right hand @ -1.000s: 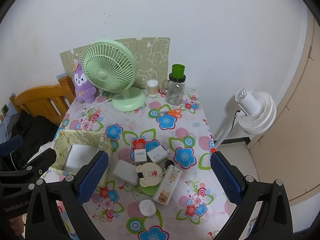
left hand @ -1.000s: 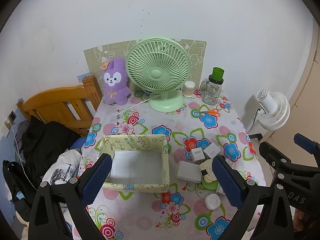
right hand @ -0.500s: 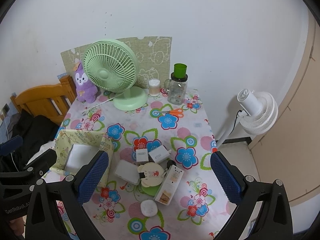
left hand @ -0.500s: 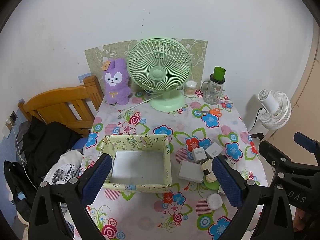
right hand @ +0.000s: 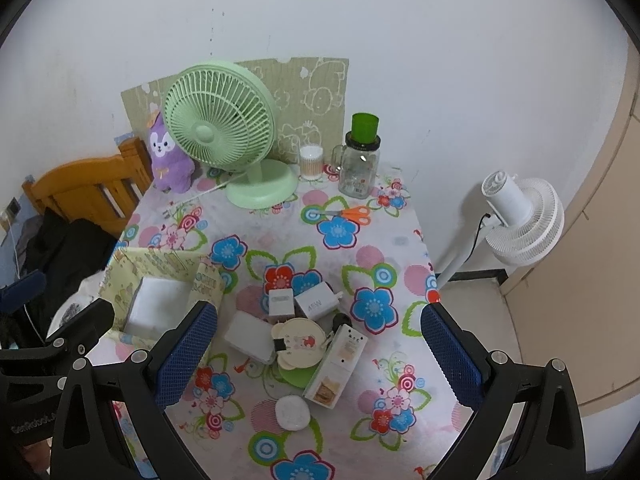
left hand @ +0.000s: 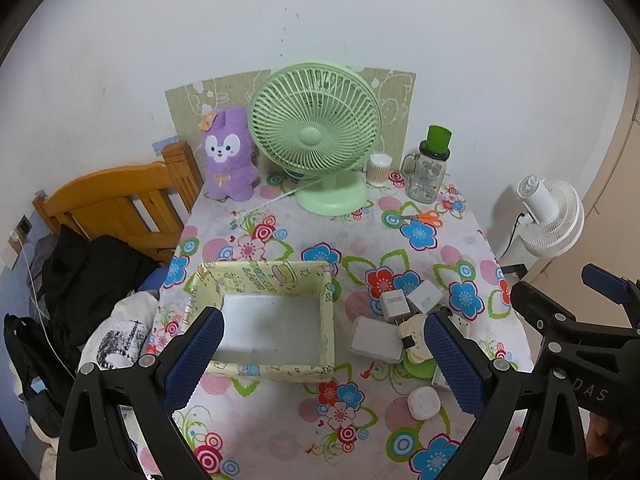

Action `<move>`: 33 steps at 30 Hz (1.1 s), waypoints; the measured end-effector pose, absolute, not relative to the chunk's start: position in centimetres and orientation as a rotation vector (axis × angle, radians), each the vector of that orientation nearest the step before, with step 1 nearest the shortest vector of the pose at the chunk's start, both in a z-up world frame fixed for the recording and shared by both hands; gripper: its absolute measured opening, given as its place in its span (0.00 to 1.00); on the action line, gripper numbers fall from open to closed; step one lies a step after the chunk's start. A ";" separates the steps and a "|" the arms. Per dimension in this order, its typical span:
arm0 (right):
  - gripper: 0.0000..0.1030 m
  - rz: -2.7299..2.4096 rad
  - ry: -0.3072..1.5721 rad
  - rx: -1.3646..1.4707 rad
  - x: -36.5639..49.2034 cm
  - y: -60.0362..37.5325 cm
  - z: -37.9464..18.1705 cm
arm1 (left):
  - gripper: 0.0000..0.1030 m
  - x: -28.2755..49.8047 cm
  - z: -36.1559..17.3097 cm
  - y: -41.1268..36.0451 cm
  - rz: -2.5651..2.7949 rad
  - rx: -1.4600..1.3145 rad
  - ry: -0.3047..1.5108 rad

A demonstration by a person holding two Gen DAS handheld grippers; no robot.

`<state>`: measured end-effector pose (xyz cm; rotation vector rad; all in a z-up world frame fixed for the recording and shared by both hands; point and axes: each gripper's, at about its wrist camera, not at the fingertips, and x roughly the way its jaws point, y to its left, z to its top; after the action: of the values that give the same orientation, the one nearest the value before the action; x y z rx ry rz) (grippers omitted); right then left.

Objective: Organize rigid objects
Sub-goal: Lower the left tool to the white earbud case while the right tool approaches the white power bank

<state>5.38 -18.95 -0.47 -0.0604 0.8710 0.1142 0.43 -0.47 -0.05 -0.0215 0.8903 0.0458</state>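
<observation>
Chargers and small white gadgets lie bunched on the flowered surface [right hand: 360, 256], to the right of a yellow patterned box [left hand: 280, 280] whose pale floor holds nothing. In the bunch, two white plug adapters [right hand: 280, 302] [right hand: 316, 302] sit side by side at the far edge, touching or nearly so; a flat white rectangular block [right hand: 248, 336] lies just in front of them on the left, and a round cream cable winder with a cartoon print [right hand: 298, 344] rests partly over a green disc [right hand: 296, 376]. A long white power strip [right hand: 338, 364] leans against the winder's right side, and a white rounded puck [right hand: 293, 412] sits apart, nearest the cameras. The left gripper [left hand: 320, 364] hovers above the near edge of the surface with its blue-padded fingers spread wide and nothing between them, one finger over the box's near left corner and the other over the bunch. The right gripper [right hand: 316, 360] is likewise spread wide and holds nothing, its fingers framing the whole bunch. At the back stand a green desk fan [left hand: 316, 140], a purple plush rabbit [left hand: 230, 156], a small jar of cotton swabs [left hand: 379, 166] and a glass mug with a green cup on top [left hand: 430, 172]; orange-handled scissors [right hand: 350, 213] lie in front of the mug. A white floor fan [right hand: 520, 220] stands off the right side, and a wooden bed frame [left hand: 116, 200] is on the left.
</observation>
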 end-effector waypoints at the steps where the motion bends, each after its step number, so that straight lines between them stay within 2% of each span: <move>1: 1.00 0.119 0.875 -0.067 5.5 -19.1 -0.7 | 0.98 0.6 -0.3 -0.8 0.046 -0.022 0.897; 15: 0.98 0.185 0.970 -0.111 8.0 -21.7 -5.4 | 0.98 2.1 -5.4 -3.8 0.051 -0.042 1.000; 33: 0.89 0.225 1.126 -0.140 10.8 -24.4 -13.3 | 0.96 3.2 -13.2 -7.6 0.060 -0.090 1.136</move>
<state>10.83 -24.40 -13.30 -0.1401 1.1255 0.2245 3.18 -7.62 -13.23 -0.0901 1.1357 0.0598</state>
